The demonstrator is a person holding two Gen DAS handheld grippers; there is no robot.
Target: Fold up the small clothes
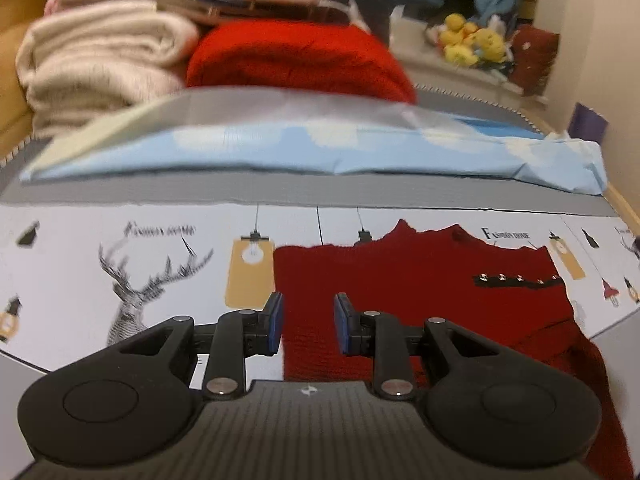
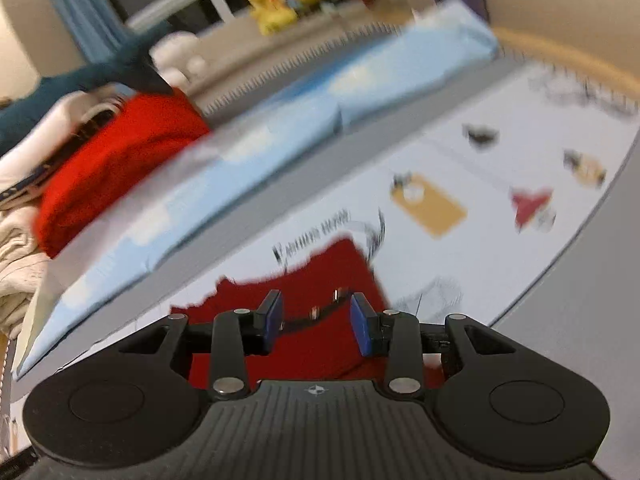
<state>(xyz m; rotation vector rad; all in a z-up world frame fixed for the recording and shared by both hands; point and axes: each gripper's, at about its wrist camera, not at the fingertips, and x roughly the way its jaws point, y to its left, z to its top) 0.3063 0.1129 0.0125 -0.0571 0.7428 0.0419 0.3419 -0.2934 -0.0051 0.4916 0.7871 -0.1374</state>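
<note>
**Spotter:** Where's the garment, and what are your tools doing?

**Operator:** The dark red knitted sweater (image 1: 420,300) lies flat on the printed desk cover (image 1: 120,248), in the lower right of my left view. Its neckline points toward the top of the frame, and a black strip with metal studs (image 1: 516,280) crosses its right side. My left tool (image 1: 308,322) has its jaws partly apart and nothing between them. It sits just over the sweater's left edge.

**Spotter:** And the right?

**Operator:** My right tool (image 2: 316,324) is also parted and empty. It hangs over the sweater (image 2: 312,292) near the studs (image 2: 340,294), though that view is tilted and blurred, so I can't tell whether either tool touches the knit.

**Spotter:** Which goes first?

**Operator:** I judge the sweater's long axis runs from bottom to top of the frame, away from me. Each tool is nearest its own side, so each can pinch its edge. The lower right part trails off the cover toward the frame's bottom, which may drag.

**Spotter:** Anything behind?

**Operator:** A light blue folded sheet (image 1: 320,152), then a folded red knit (image 1: 300,60) and cream blanket (image 1: 104,56) in the upper left.
</note>
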